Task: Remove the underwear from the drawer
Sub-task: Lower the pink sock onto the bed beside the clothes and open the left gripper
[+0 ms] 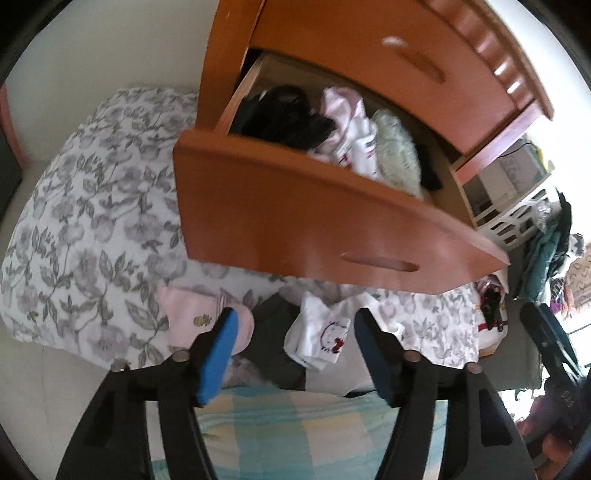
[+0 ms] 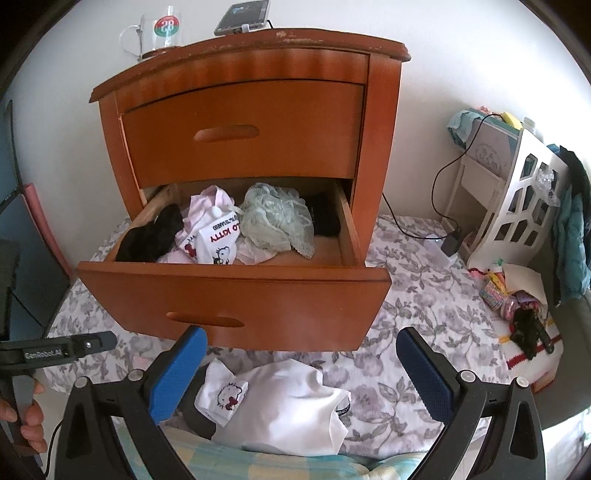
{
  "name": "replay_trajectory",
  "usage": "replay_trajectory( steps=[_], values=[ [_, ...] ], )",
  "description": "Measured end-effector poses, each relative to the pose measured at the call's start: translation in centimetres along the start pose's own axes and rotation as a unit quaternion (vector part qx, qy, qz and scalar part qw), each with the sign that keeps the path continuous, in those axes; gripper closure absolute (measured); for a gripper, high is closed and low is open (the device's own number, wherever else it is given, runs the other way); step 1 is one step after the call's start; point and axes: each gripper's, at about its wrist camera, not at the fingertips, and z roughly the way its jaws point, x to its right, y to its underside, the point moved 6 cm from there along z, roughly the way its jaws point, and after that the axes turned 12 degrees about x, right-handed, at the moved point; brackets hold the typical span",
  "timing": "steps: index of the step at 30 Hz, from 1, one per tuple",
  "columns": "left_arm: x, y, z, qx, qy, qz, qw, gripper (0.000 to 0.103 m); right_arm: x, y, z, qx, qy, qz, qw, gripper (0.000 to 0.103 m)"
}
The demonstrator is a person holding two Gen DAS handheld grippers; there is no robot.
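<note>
Your left gripper (image 1: 295, 343) wide, empty; right gripper (image 2: 301, 363) wide, empty. "HELLO KITTY" underwear (image 2: 218, 238) in open drawer (image 2: 232, 295). "GenRobot.AI" on left tool.

Black gripper (image 2: 301, 373) (blue pads (image 2: 177, 374))

Motion blur softens the open drawer (image 1: 332, 221) and its underwear (image 1: 354, 144) in the left wrist view, leaving prints unreadable. A dark garment (image 2: 325, 218) at the drawer's back right corner cannot be identified. The glass mug (image 2: 155, 31) and device (image 2: 243, 16) atop the nightstand (image 2: 251, 122) are cropped. A grey garment (image 2: 199, 417) lies mostly hidden under white underwear (image 2: 288, 406).
</note>
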Motion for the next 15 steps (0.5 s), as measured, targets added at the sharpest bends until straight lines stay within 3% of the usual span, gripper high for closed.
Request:
replay_trajectory(
  steps=[3,6,11,15],
  values=[
    [-0.4,0.7,1.1,-0.019,-0.011,0.001,0.9998,0.032,-0.1,0.1,0.2,-0.002,0.000,0.000,1.000,0.000],
    [-0.8,1.2,1.8,-0.026,-0.023,0.005,0.9994,0.015,-0.1,0.3,0.4,-0.005,0.000,-0.001,1.000,0.000],
    [-1.0,1.3,2.3,-0.017,-0.026,0.008,0.9995,0.012,0.0,0.4,0.8,-0.008,0.001,-0.001,1.000,0.000],
    [-0.3,0.4,1.6,0.013,-0.019,0.023,0.9995,0.003,0.2,0.3,1.0,-0.007,0.002,0.002,1.000,0.000]
  ],
)
